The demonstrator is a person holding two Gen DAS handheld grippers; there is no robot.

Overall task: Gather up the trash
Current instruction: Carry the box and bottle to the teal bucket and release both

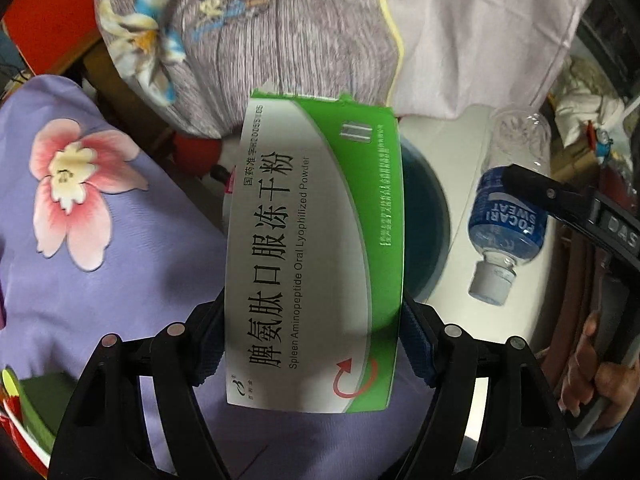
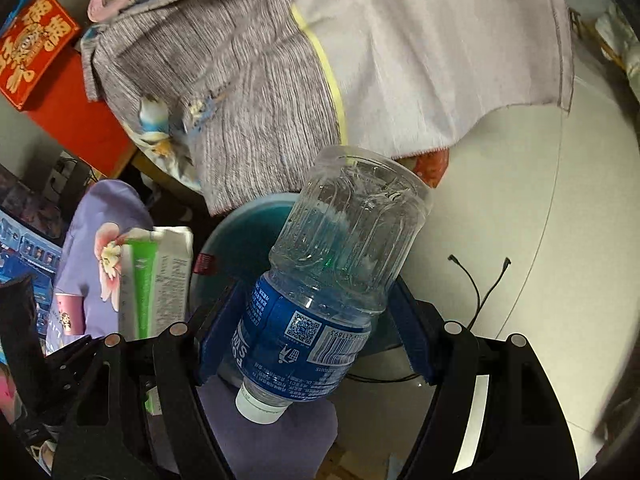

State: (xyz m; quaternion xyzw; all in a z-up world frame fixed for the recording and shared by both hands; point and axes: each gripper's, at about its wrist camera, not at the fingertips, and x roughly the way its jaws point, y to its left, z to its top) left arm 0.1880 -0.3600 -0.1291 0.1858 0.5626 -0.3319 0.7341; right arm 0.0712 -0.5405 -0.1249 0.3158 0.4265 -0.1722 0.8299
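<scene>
Green-and-white medicine box (image 1: 316, 248) and clear blue-labelled bottle (image 2: 320, 296), each gripped.

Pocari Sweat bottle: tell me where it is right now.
The Pocari Sweat bottle is clamped in the right gripper, cap toward the camera, above the teal basin, with the green medicine box to its left.

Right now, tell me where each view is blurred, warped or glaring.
Left wrist view: box print is sharp though fisheye bows its edges; the quilt behind is smeared; corners go dark. Right wrist view: bottle label is crisp, small highlights glint on its clear body; the quilt and pale cloth are blurred; the white table looks bright but not washed out.
</scene>
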